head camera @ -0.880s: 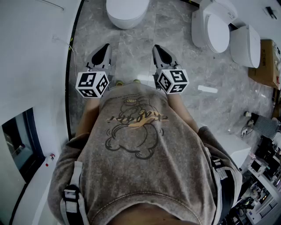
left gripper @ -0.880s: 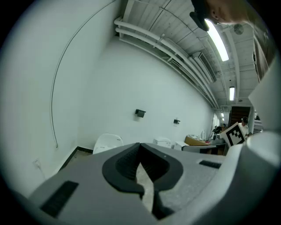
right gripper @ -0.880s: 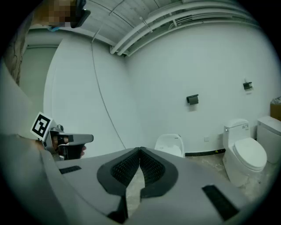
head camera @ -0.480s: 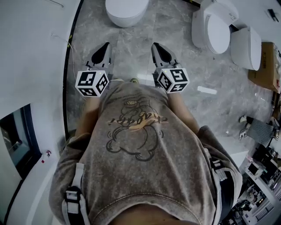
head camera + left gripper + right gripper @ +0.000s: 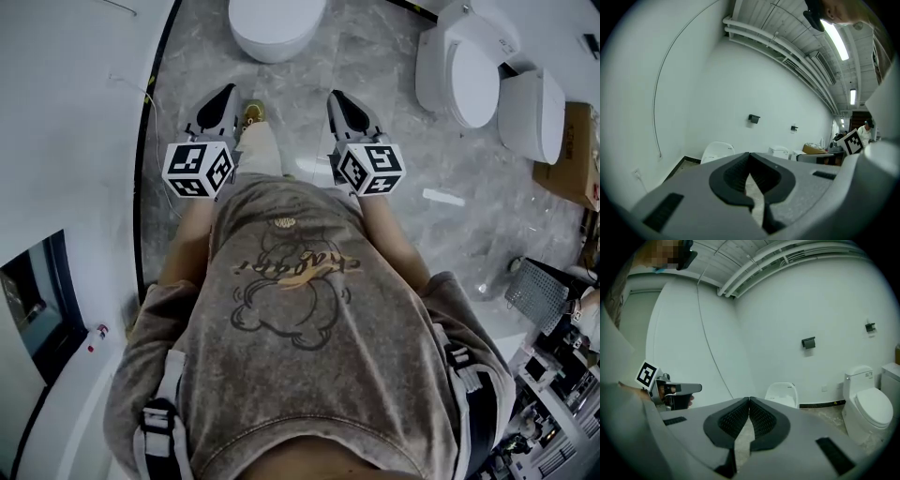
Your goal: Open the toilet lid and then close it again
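A white toilet (image 5: 277,26) stands on the grey marble floor at the top of the head view; from above its top is a smooth oval. It also shows ahead as the toilet (image 5: 717,151) in the left gripper view and the toilet (image 5: 782,393) in the right gripper view. My left gripper (image 5: 225,93) and right gripper (image 5: 337,97) are held side by side in front of my body, pointing toward it and well short of it. Both are shut with nothing between the jaws, as the left gripper (image 5: 749,154) and right gripper (image 5: 749,400) show close up.
Two more white toilets (image 5: 469,70) (image 5: 532,112) stand at the right, with a cardboard box (image 5: 574,155) beyond them. A white wall (image 5: 75,112) with a dark skirting runs along the left. My leg and shoe (image 5: 255,141) are between the grippers. Clutter fills the lower right.
My leg has swung forward between the grippers in a step. The view has shifted slightly, and the toilets at the right sit further right. Both grippers stay shut and level.
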A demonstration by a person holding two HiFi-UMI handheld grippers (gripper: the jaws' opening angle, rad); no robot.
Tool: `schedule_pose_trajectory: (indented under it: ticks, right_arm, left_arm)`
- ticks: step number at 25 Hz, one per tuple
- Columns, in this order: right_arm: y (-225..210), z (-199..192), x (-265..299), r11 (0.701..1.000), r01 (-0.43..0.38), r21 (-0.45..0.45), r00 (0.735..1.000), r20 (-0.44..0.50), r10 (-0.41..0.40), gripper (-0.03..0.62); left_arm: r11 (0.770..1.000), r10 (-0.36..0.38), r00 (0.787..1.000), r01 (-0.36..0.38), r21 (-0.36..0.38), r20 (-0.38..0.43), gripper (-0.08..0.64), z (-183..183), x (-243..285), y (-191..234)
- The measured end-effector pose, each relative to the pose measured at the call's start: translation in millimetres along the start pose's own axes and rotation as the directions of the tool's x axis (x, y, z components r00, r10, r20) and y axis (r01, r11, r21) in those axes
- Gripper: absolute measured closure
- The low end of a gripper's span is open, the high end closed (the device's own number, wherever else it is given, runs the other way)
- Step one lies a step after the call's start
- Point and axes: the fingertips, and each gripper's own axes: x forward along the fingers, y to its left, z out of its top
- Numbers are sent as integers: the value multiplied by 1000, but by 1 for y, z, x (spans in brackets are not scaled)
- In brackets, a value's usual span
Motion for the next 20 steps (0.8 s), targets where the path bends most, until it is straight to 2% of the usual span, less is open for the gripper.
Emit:
schedule_pose_trajectory:
  ticks: [4, 11, 16, 20]
  right_arm:
    - [-14, -2, 39, 999, 36, 14, 999, -20, -35, 565]
    - [-42, -22, 142, 999, 38, 21, 995, -91, -36, 565]
    - [-81, -59, 204, 996, 71, 48, 986, -152, -63, 565]
    - [-109, -100, 253, 995, 74, 74, 978, -202, -58, 565]
  left_arm:
    - [1000, -19, 999, 19, 3, -27, 551, 0, 32, 28]
    - [999, -42, 994, 42, -7, -104, 551, -18, 119, 90]
    - [998, -59, 983, 58, -15, -176, 551, -56, 176, 131]
    - [998, -62, 968, 58, -23, -242, 551, -99, 224, 159]
